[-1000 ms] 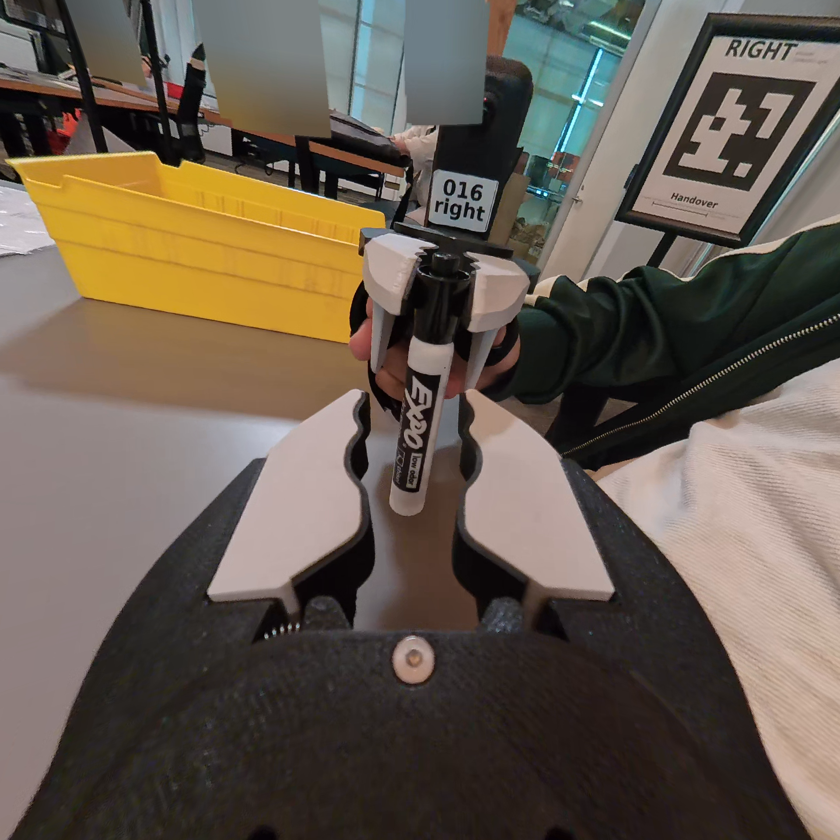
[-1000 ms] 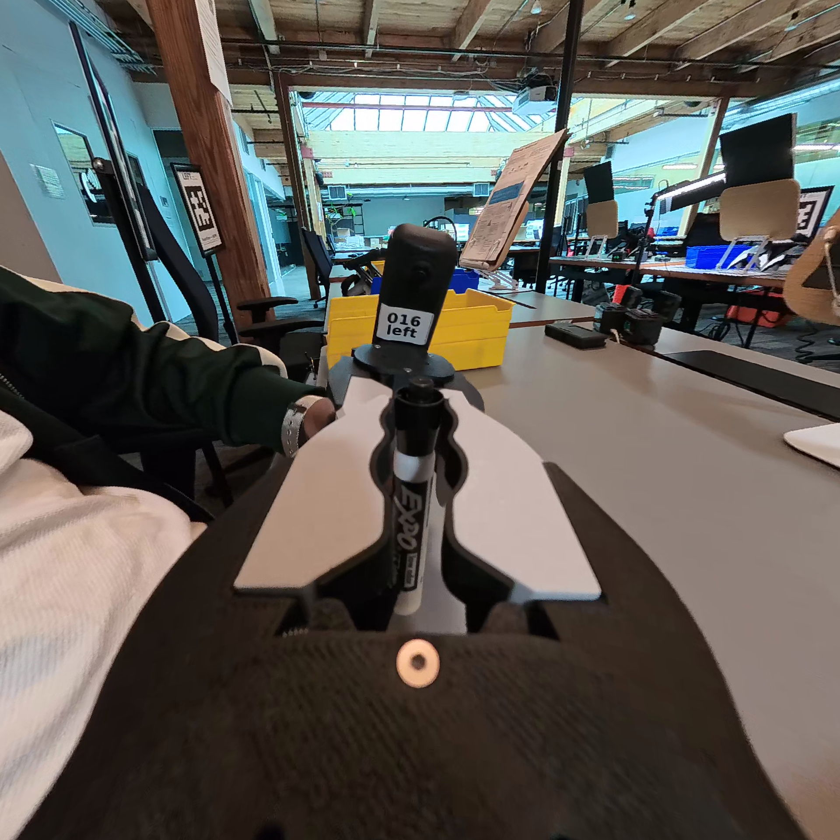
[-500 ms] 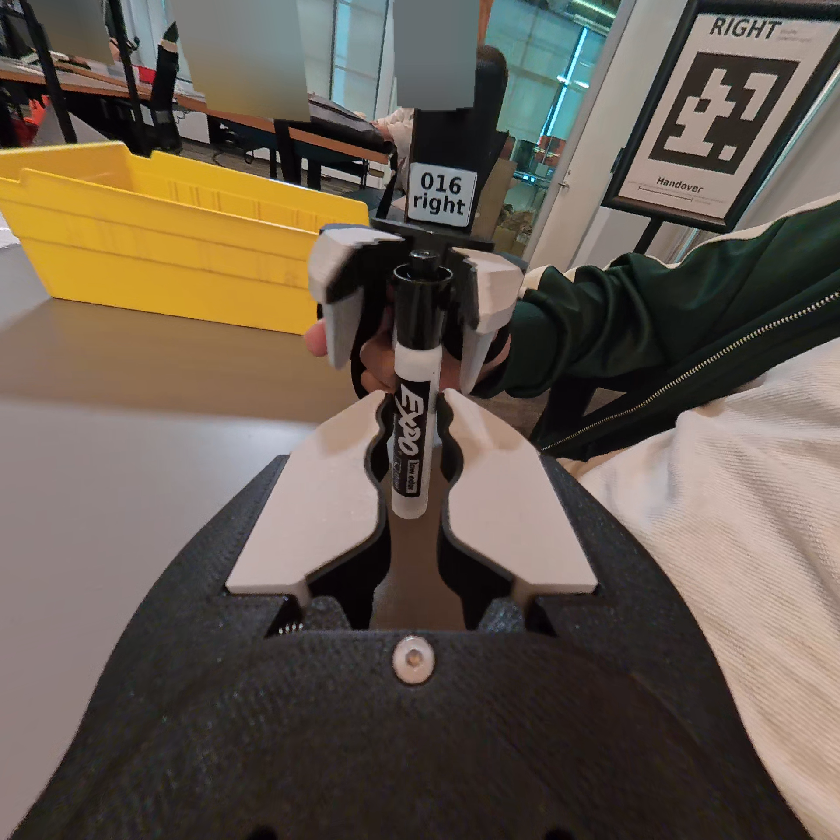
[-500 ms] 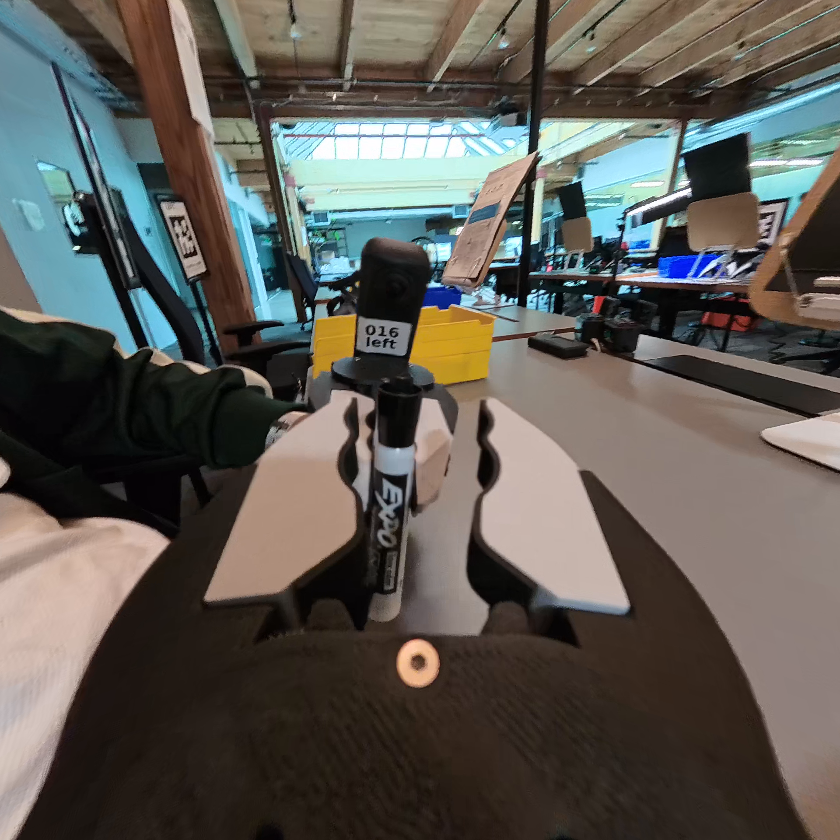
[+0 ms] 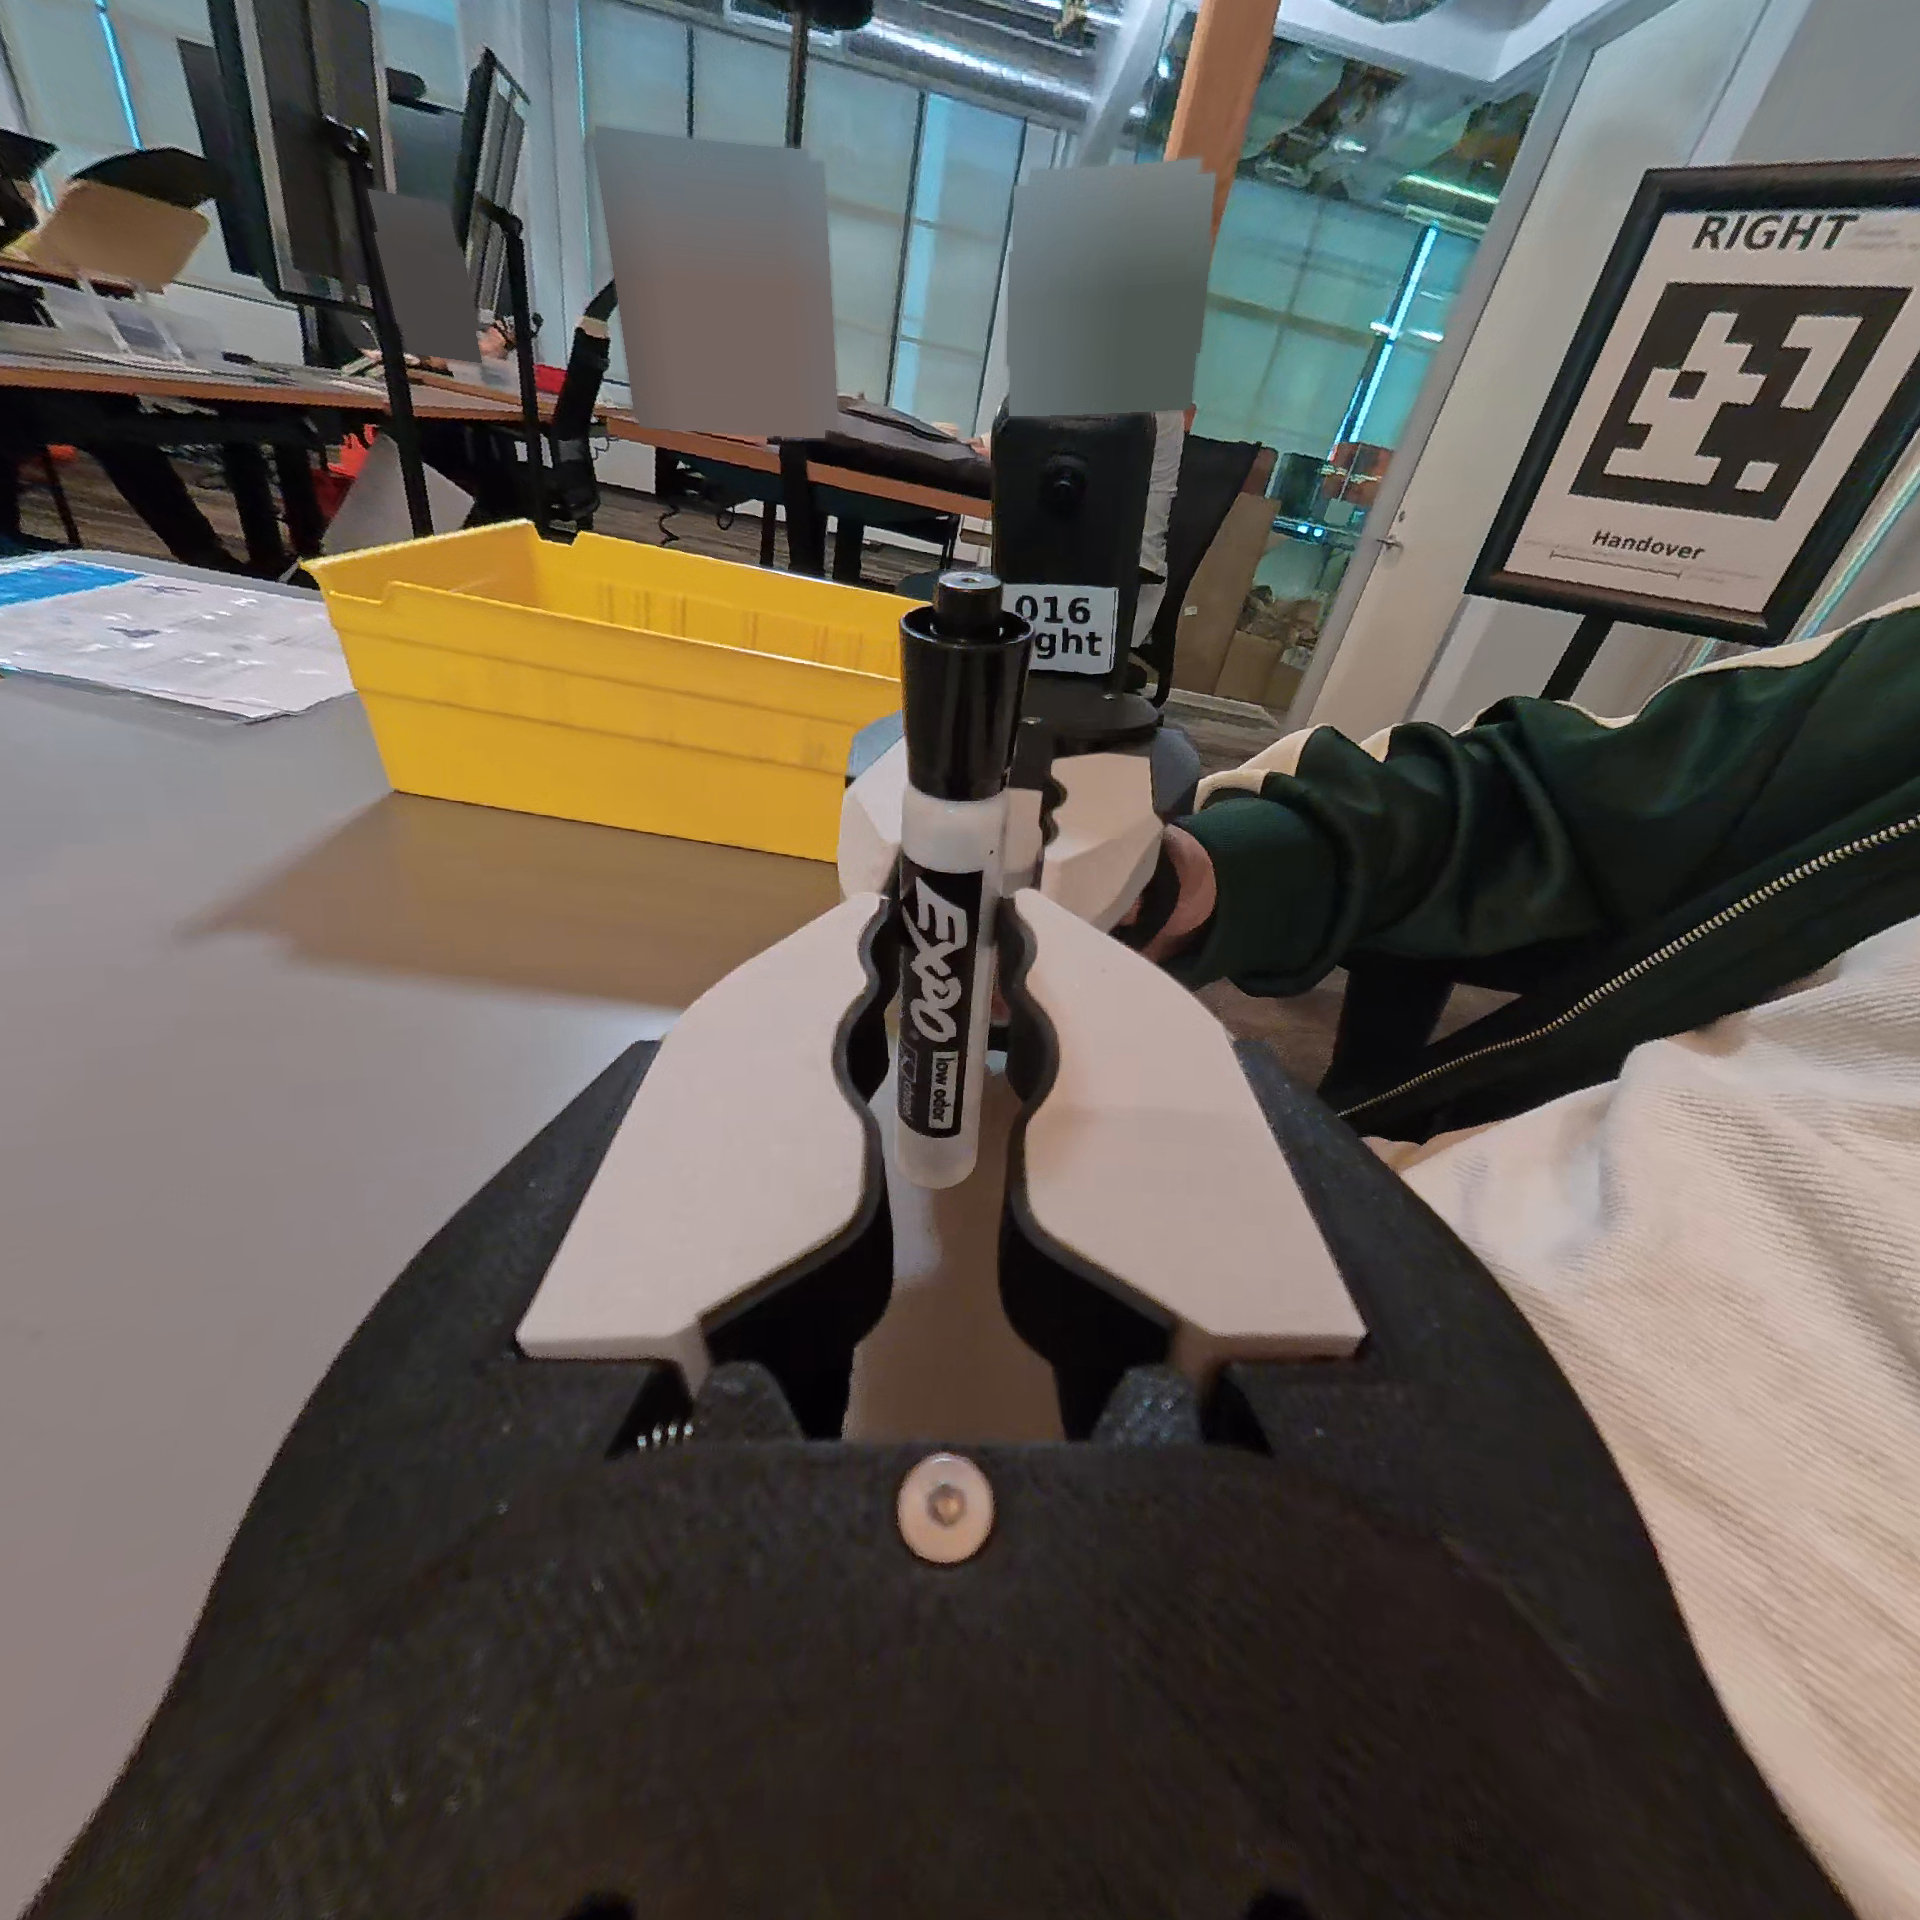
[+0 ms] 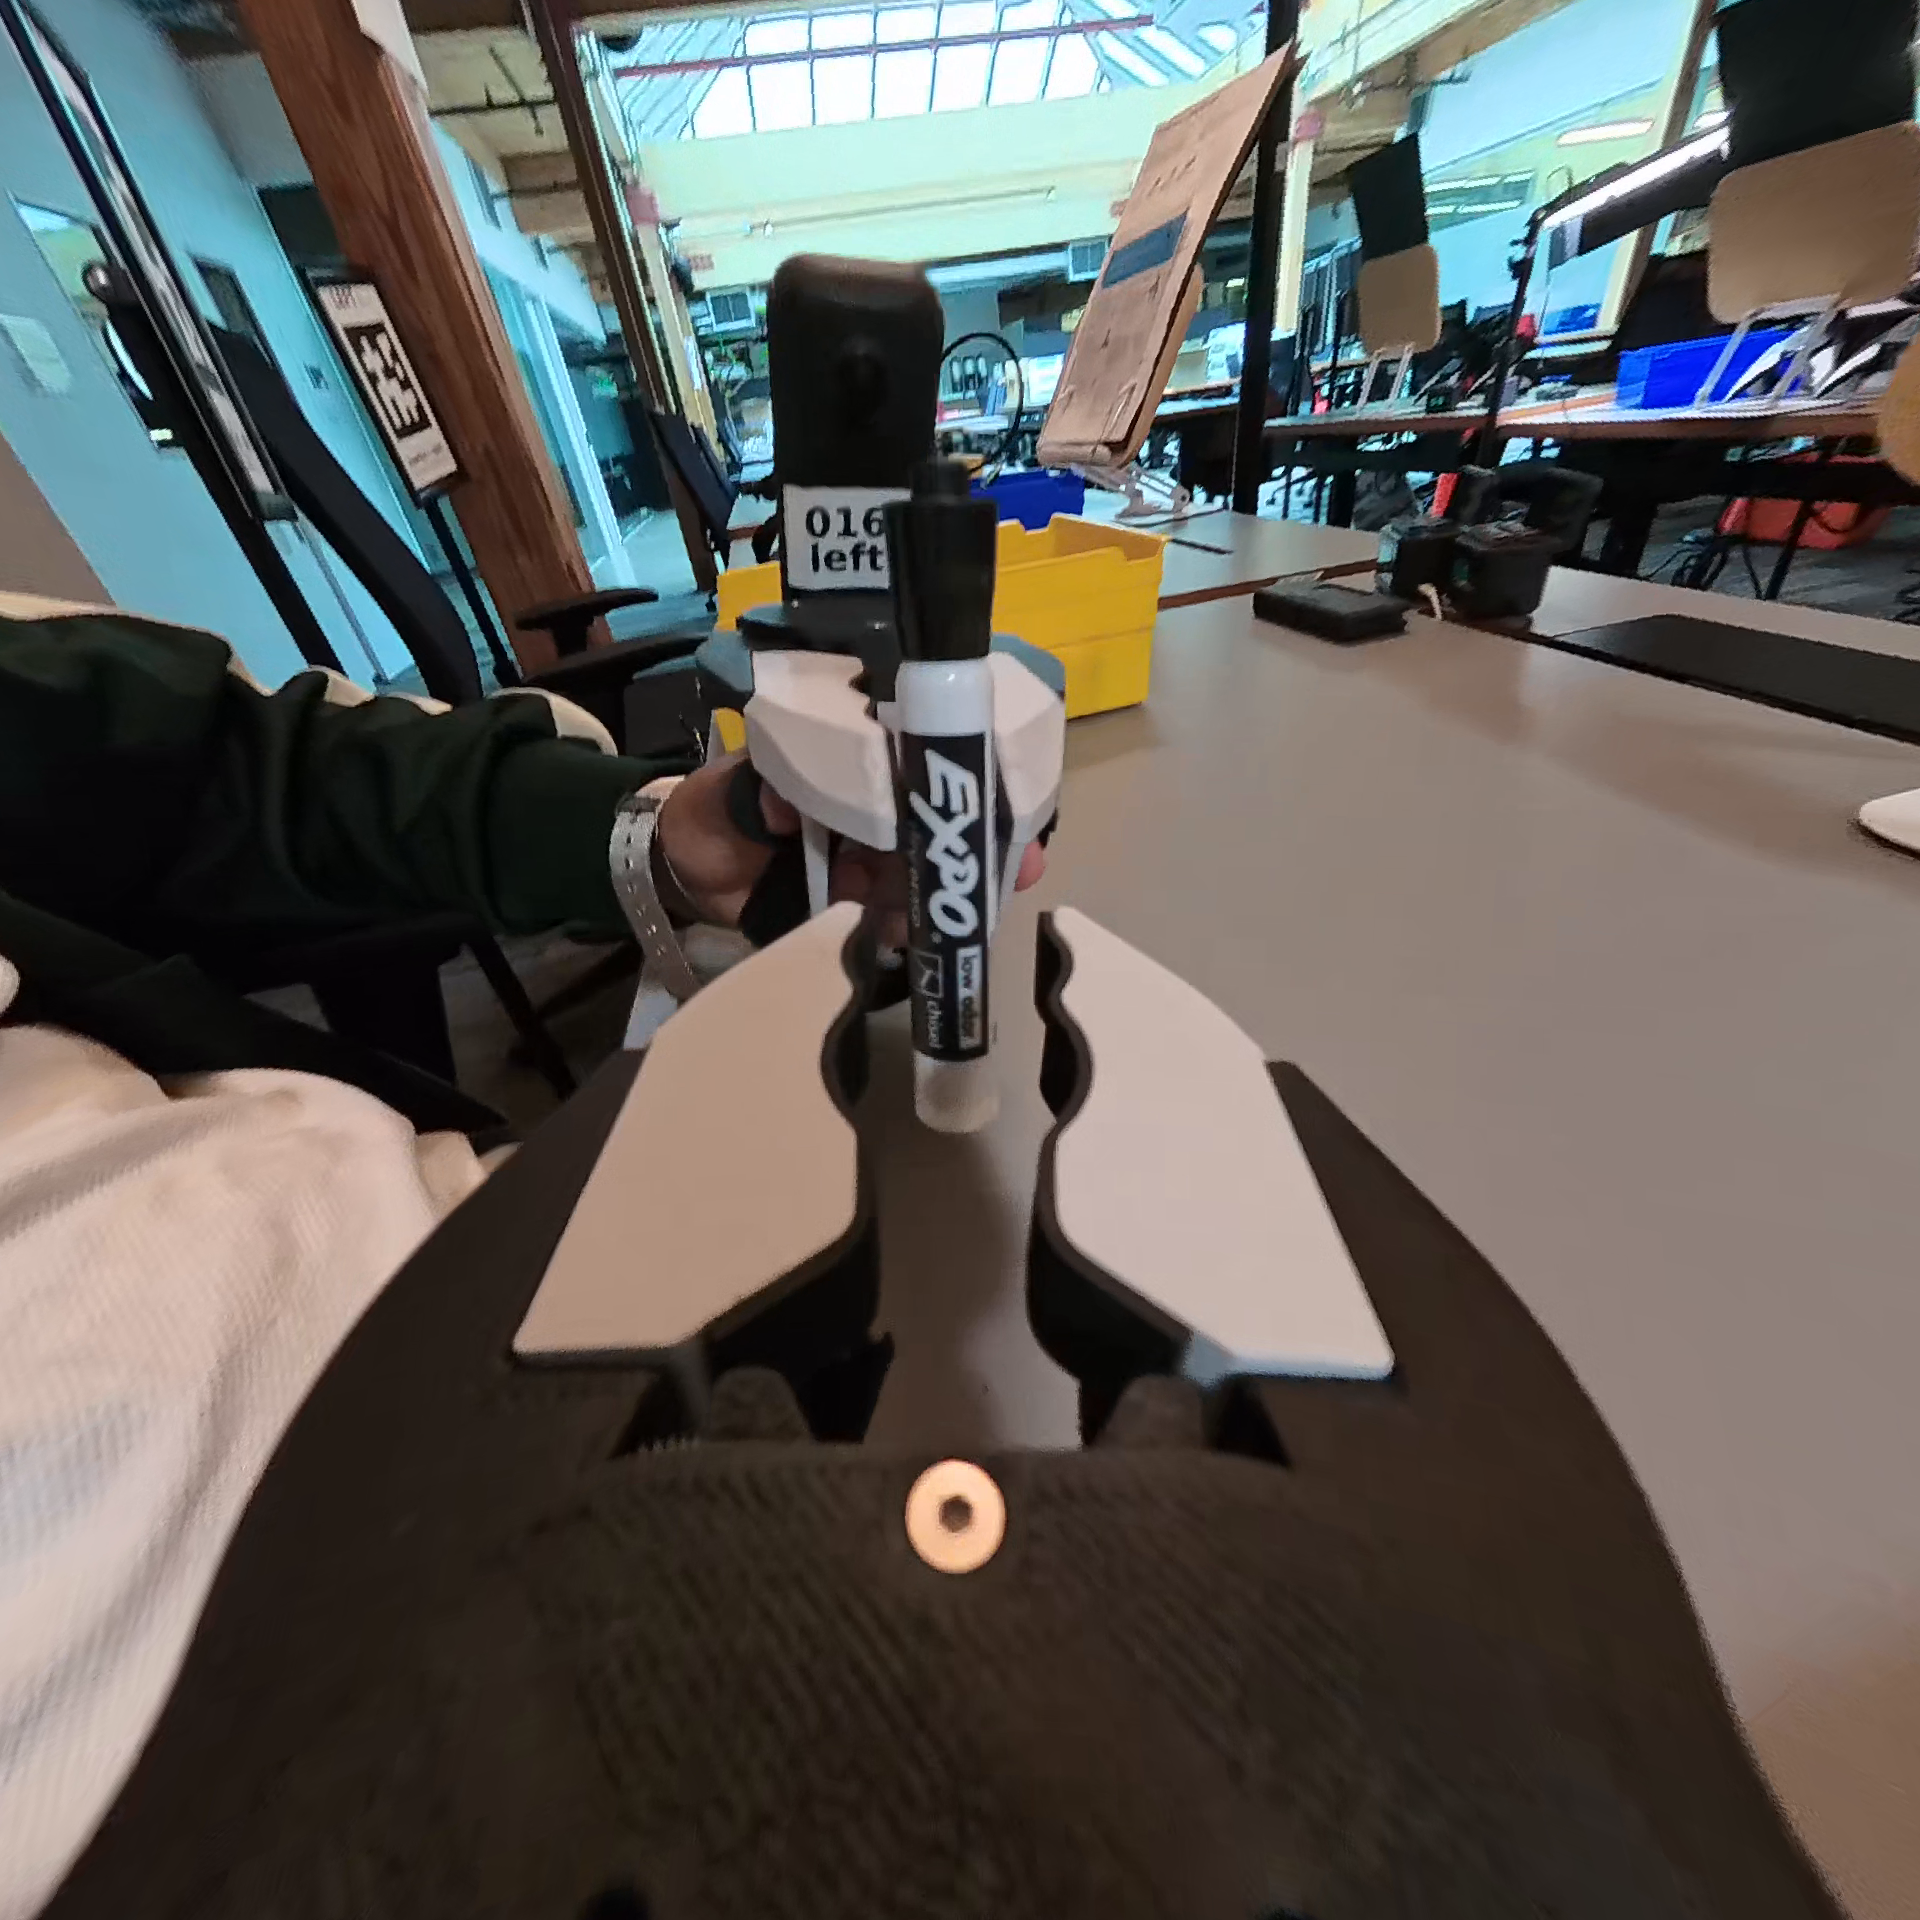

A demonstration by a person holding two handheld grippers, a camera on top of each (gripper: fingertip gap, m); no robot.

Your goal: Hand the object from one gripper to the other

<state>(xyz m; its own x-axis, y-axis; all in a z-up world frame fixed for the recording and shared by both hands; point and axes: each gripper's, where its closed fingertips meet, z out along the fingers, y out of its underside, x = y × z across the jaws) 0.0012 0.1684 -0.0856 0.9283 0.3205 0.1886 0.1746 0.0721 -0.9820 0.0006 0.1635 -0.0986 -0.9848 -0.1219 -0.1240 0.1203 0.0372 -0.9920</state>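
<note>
While our left gripper [image 5: 943, 971] pinches the dry-erase marker [image 5: 943, 904] upright above the grey table [image 5: 260, 1039], we see its black cap on top and white body. Our right gripper [image 6: 945, 966] is spread wide, touching nothing.

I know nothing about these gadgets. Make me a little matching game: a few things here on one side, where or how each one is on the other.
Things:
1. left gripper
2. right gripper
3. marker
4. yellow bin

States:
A. open, fingers apart
B. resting on the grey table
C. upright, black cap on top
D. shut on the marker

Pairs: 1-D, 2-A, 3-C, 4-B
</note>
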